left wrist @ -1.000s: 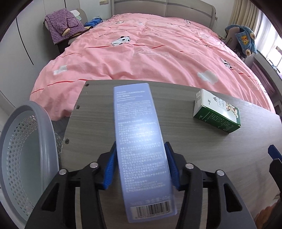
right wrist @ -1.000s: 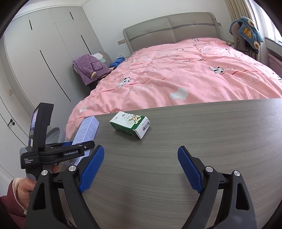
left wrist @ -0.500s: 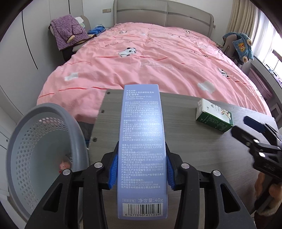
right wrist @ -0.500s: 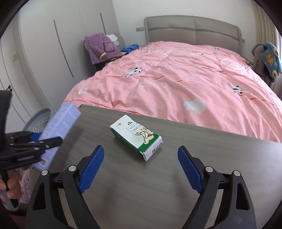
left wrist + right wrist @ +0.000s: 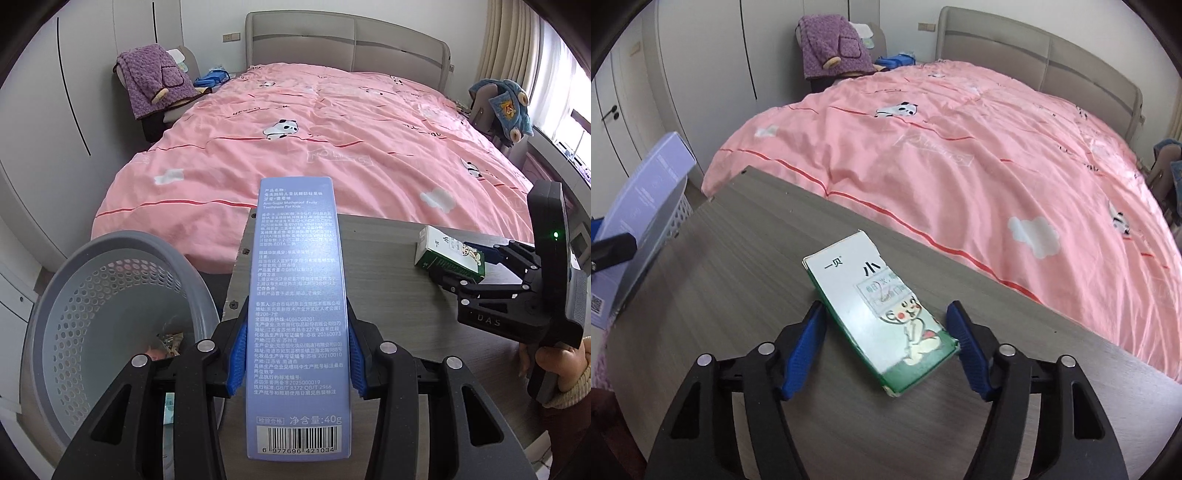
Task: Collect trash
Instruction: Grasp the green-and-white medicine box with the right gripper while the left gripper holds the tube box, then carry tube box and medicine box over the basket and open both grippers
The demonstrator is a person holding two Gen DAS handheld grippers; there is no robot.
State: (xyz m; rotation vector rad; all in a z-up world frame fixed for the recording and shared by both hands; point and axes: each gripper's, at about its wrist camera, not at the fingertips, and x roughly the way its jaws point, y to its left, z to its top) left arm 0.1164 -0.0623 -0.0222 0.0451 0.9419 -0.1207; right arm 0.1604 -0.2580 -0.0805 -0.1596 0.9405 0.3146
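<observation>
Two boxes are in play. The left gripper [image 5: 297,363] is pinching a tall lilac-blue toothpaste box [image 5: 298,317] between its blue pads, gripped low on its long sides, with the printed back and barcode facing the camera. The box is held up off the grey wood-grain desk [image 5: 388,295], near the desk's left edge. Just left of that edge, lower down, stands a grey perforated trash basket [image 5: 92,306] with a few scraps lying in its bottom.

On the desk lies a green-and-white carton [image 5: 882,325] with a cartoon child printed on top, flat on its broad face and angled across the view. The right gripper [image 5: 886,347] is spread around it, one blue pad just beside each long side. Whether the pads touch the carton cannot be told. From the left wrist view, the same gripper [image 5: 476,258] sits at the carton's [image 5: 448,256] right end, with the person's hand [image 5: 565,369] on the handle behind it.

Beyond the desk, a bed with a pink panda-print duvet [image 5: 332,140] fills the room.
</observation>
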